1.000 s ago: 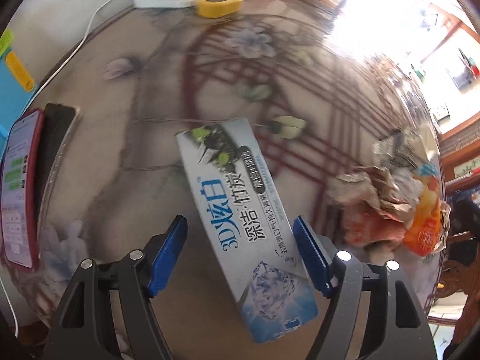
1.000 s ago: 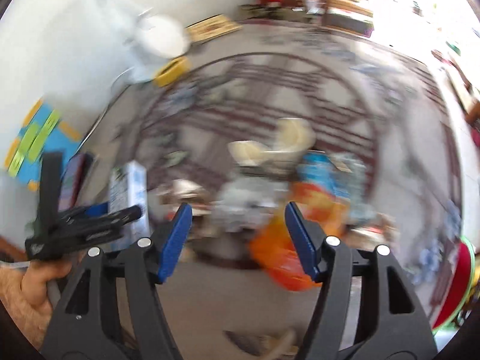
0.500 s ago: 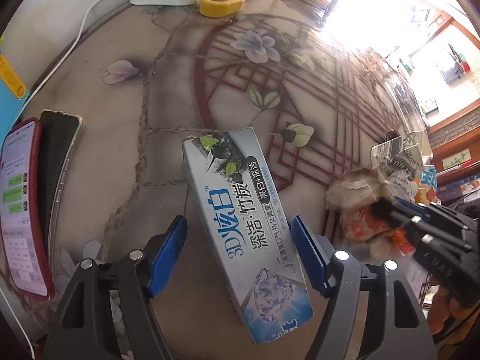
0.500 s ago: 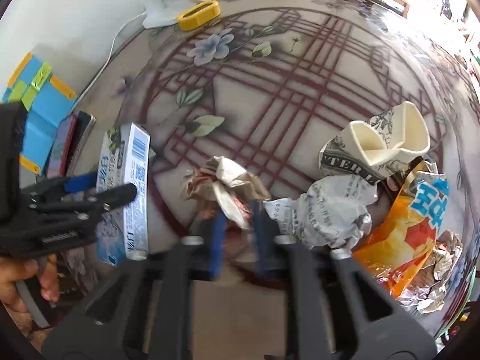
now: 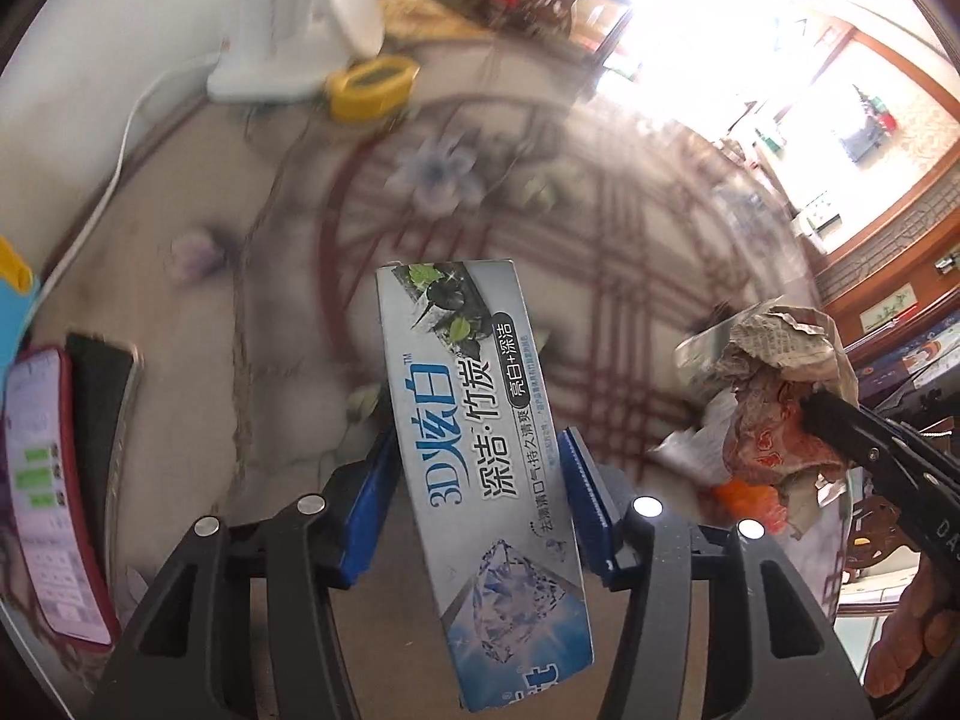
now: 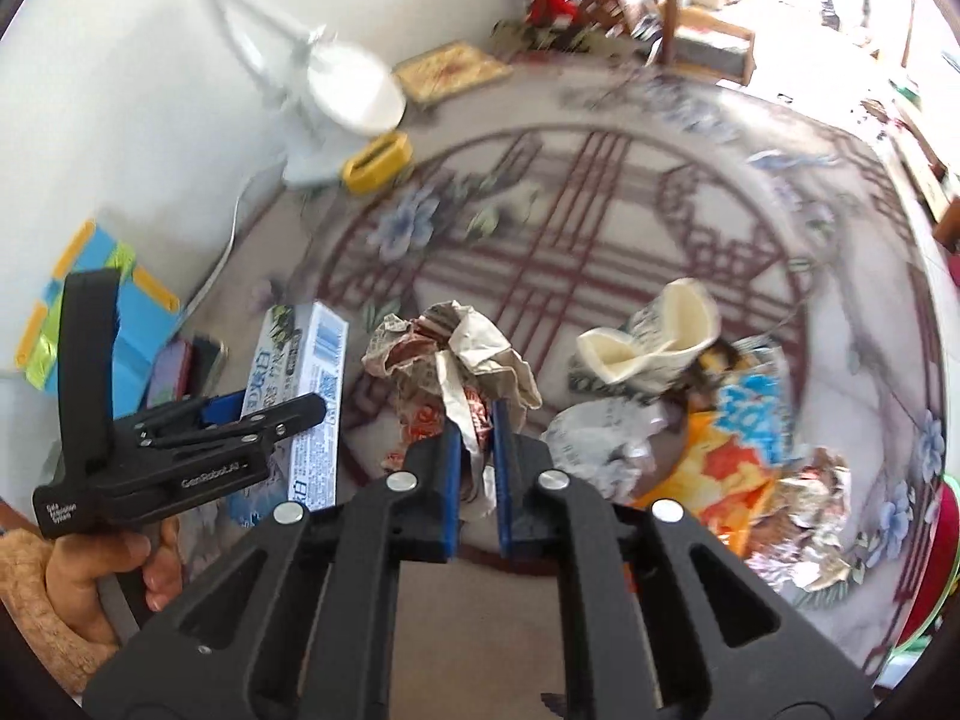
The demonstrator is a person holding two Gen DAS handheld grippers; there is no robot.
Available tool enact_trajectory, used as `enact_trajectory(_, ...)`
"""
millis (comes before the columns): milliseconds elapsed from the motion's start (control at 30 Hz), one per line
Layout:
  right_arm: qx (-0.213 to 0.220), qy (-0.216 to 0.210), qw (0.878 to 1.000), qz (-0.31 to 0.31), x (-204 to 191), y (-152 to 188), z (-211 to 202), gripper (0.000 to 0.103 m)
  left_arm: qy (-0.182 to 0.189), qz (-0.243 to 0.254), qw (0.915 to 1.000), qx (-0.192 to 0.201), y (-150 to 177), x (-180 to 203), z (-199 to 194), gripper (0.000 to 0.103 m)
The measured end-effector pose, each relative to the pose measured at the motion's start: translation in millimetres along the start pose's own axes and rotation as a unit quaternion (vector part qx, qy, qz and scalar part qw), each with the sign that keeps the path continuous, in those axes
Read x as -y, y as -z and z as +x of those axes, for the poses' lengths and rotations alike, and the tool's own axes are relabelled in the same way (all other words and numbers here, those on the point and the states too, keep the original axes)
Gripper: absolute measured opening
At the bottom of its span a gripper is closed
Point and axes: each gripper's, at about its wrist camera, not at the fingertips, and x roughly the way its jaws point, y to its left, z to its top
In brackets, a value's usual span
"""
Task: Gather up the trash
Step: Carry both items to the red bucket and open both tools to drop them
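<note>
A silver-blue toothpaste box [image 5: 456, 348] stands tilted between the blue pads of my left gripper [image 5: 474, 450]. The jaws are closing, the pads press on its sides, and it hangs above the patterned table [image 5: 630, 276]. My right gripper [image 6: 477, 414] is shut on a crumpled red-and-beige wrapper [image 6: 456, 348], held a little off the table. In the left wrist view the same crumpled wrapper [image 5: 774, 360] shows at the right. The right wrist view has the toothpaste box [image 6: 306, 360] at the left, in the left gripper [image 6: 288, 408].
A crushed paper cup [image 6: 654, 330], an orange snack bag [image 6: 738, 438], white crumpled paper [image 6: 600, 438] and foil [image 6: 822, 528] lie at the right. Two phones [image 5: 42, 480] lie at the left edge. A yellow tape measure [image 5: 372, 84] and white fan base [image 5: 270, 72] stand at the back.
The left jaws narrowed onto the toothpaste box and lifted it off the table. The right gripper went from open to shut on the crumpled wrapper and raised it.
</note>
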Motion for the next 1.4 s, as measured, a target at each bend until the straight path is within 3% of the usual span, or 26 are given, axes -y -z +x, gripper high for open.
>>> enact_trajectory(200, 0.052, 0.005, 0.998, 0.034, 23, -3, -38, 0.010, 0.018, 0.026, 0.9985, 0.045, -14, 36, -29, 0.051)
enact_trajectory(600, 0.092, 0.016, 0.993, 0.079, 69, 16, -91, 0.010, 0.062, 0.079, 0.9920, 0.076, -15, 123, -51, 0.051)
enact_trajectory(1400, 0.141, 0.034, 0.975, 0.166, 183, 60, -158, 0.010, 0.082, 0.164, 0.9793, 0.087, 11, 254, -52, 0.051)
